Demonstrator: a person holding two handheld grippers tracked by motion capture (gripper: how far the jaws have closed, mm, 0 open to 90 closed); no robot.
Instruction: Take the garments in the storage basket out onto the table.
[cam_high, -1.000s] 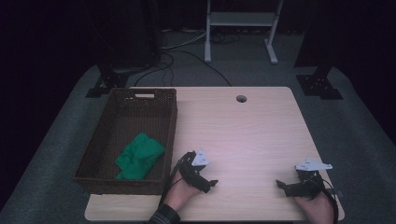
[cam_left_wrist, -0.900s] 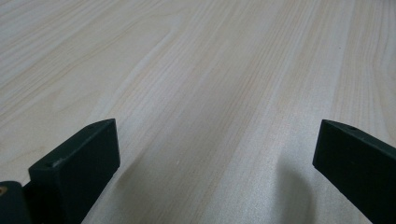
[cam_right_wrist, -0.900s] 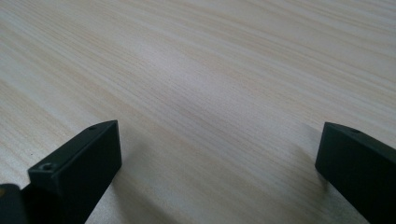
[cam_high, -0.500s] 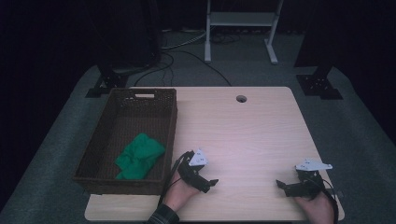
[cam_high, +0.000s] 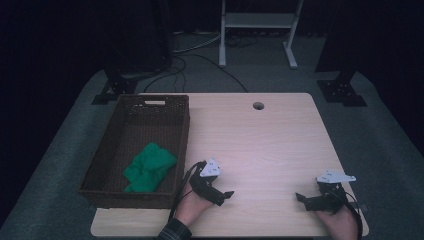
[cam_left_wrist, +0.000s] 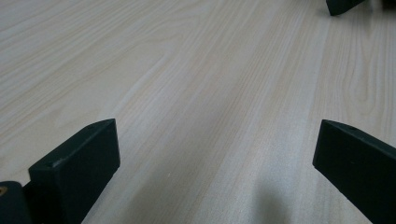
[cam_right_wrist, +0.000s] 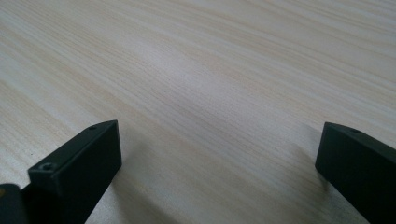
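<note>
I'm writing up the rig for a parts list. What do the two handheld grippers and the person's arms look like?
Each black handheld gripper, left and right, carries a grey three-cornered plate with dark dots on top. The fingers are flat, matte black, blocky slabs with slanted tips. A black cable loops from each. A dark plaid cuff covers the left wrist.

Support surface: table (cam_high: 270, 135), rectangular top with rounded corners, pale wood grain, standing on grey carpeted floor (cam_high: 380, 130).
Surface feature: round cable hole (cam_high: 258, 106) near the far edge, about mid-width.
Item on surface, left side: dark brown woven basket (cam_high: 180, 145), rectangular, long axis running from near edge to far edge, its left wall at the table's left edge.
Basket contents: green cloth (cam_high: 149, 166), crumpled, in the near half.
Resting near front edge: left gripper (cam_high: 226, 195), just right of the basket; right gripper (cam_high: 302, 198), near the front right corner; well apart from each other.
Grain detail: straight parallel lines, seen close in both gripper views.
</note>
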